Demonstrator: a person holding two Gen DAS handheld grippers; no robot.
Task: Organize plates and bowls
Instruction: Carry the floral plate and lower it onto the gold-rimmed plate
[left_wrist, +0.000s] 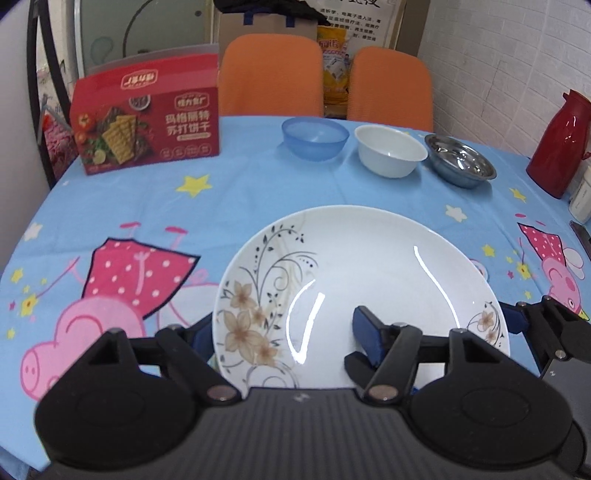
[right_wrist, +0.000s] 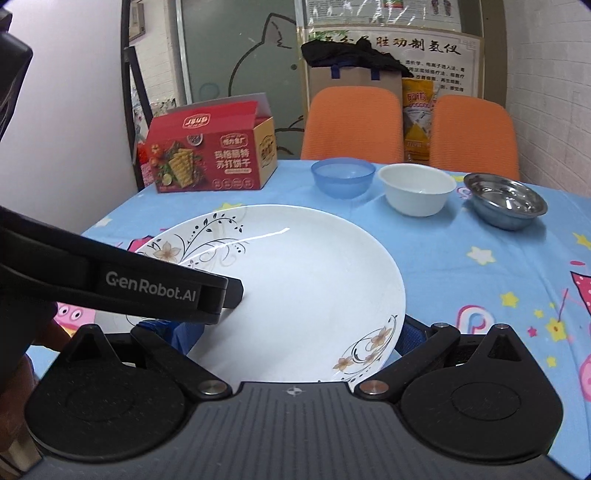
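Observation:
A large white plate with flower print (left_wrist: 354, 280) lies on the blue cartoon tablecloth, right in front of both grippers; it also shows in the right wrist view (right_wrist: 295, 291). My left gripper (left_wrist: 284, 328) is open; its right finger rests over the plate's inside and its left finger is outside the left rim. My right gripper (right_wrist: 295, 332) is open, with a finger on each side of the plate's near edge. The left gripper's body (right_wrist: 147, 288) reaches over the plate from the left. A blue bowl (left_wrist: 314, 138), a white bowl (left_wrist: 390, 150) and a steel bowl (left_wrist: 460, 160) stand in a row at the back.
A red cracker box (left_wrist: 146, 110) stands at the back left. A red thermos (left_wrist: 559, 144) and a small white container (left_wrist: 581, 199) are at the right edge. Two orange chairs (left_wrist: 271, 74) stand behind the table (left_wrist: 240, 184).

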